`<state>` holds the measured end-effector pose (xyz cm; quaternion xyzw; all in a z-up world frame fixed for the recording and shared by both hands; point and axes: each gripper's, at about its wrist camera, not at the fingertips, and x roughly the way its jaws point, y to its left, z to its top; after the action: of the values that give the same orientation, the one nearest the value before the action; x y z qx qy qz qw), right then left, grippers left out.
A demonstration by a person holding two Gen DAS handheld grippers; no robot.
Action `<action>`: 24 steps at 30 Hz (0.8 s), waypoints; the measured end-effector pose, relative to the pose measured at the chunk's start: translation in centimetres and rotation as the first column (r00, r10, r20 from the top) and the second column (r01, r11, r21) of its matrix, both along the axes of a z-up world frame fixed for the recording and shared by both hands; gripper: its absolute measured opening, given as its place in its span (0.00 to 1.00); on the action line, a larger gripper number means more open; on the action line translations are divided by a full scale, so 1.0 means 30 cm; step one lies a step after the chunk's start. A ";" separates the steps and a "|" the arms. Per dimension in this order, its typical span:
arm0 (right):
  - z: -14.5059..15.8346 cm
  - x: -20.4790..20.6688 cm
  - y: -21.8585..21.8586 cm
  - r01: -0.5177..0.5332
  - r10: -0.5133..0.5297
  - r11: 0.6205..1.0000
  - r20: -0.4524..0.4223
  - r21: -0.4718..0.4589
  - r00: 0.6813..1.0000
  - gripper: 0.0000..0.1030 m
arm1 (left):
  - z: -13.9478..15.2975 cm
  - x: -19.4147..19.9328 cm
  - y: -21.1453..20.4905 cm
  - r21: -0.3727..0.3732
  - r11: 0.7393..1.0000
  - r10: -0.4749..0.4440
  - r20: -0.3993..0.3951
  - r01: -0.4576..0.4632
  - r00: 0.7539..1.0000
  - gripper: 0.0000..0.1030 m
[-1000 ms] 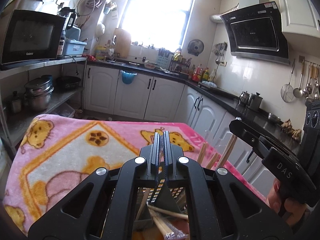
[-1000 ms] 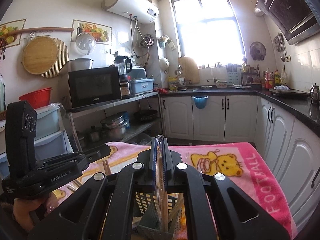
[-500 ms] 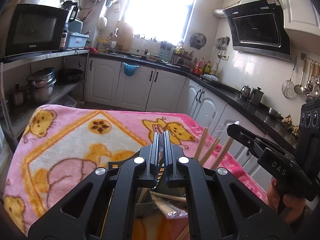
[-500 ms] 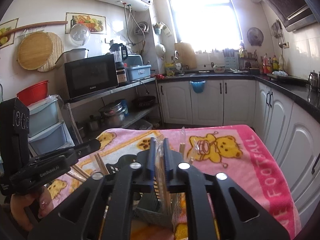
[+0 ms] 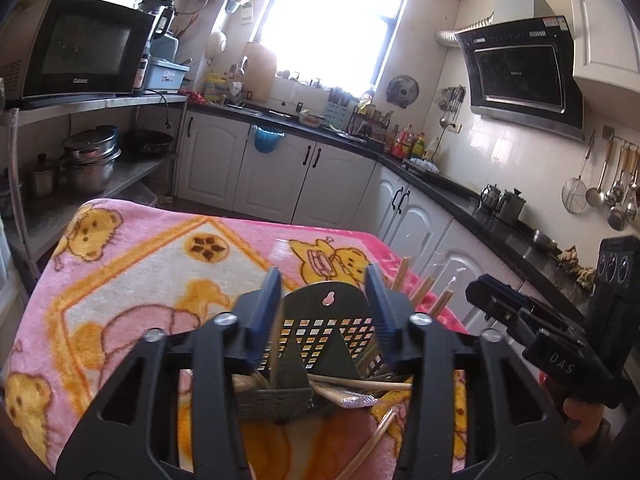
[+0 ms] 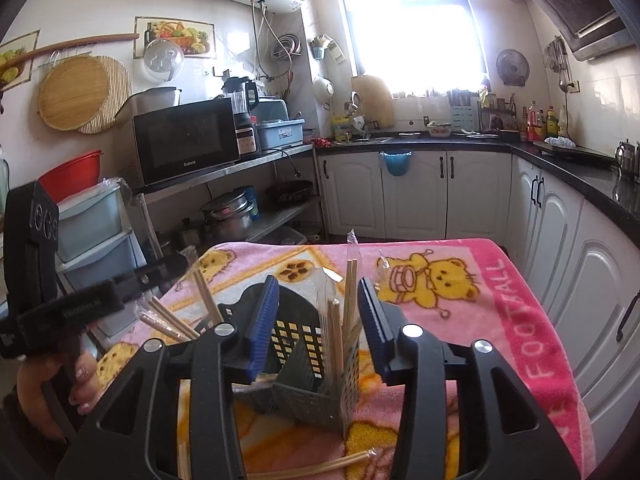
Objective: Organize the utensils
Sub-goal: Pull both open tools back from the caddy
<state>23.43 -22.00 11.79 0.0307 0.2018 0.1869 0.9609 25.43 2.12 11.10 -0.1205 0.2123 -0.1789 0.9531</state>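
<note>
Both claws, pinched shut a second earlier, were opening, the left claw [image 5: 326, 312] and right claw [image 6: 316, 318] holding nothing, straddling the utensil basket [image 6: 304, 356] of wrapped chopsticks [image 6: 348, 300] on the blanket-covered tabletop [image 6: 500, 300]; seemingly release, then fetching the loose pair [image 6: 320, 466].

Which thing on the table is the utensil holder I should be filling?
On the pink teddy-bear blanket, look just ahead of the jaws. The dark perforated plastic basket stands there, with wrapped chopsticks upright inside; it alone has grid holes and inner dividers.
</note>
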 end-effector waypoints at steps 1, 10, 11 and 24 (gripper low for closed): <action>-0.001 -0.005 -0.003 -0.001 0.001 1.000 -0.001 0.000 1.000 0.41 | 0.006 -0.007 0.005 -0.006 1.000 0.002 0.003 -0.002 1.000 0.43; -0.007 -0.063 -0.014 -0.009 0.009 1.000 -0.012 -0.013 1.000 0.46 | 0.038 -0.087 0.036 -0.027 0.999 0.019 0.020 -0.018 1.000 0.73; -0.008 -0.070 -0.014 -0.009 0.009 1.000 -0.011 -0.015 1.000 0.46 | 0.037 -0.096 0.036 -0.023 1.000 0.022 0.022 -0.021 1.000 0.76; -0.055 -0.135 -0.002 -0.029 0.028 0.999 -0.043 -0.022 0.999 0.55 | -0.021 -0.195 0.023 0.013 0.999 0.037 0.003 -0.037 0.999 0.90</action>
<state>19.37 -22.06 10.15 0.0209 0.2246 0.1974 0.9540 19.57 2.81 10.46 -0.1178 0.2097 -0.1602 0.9573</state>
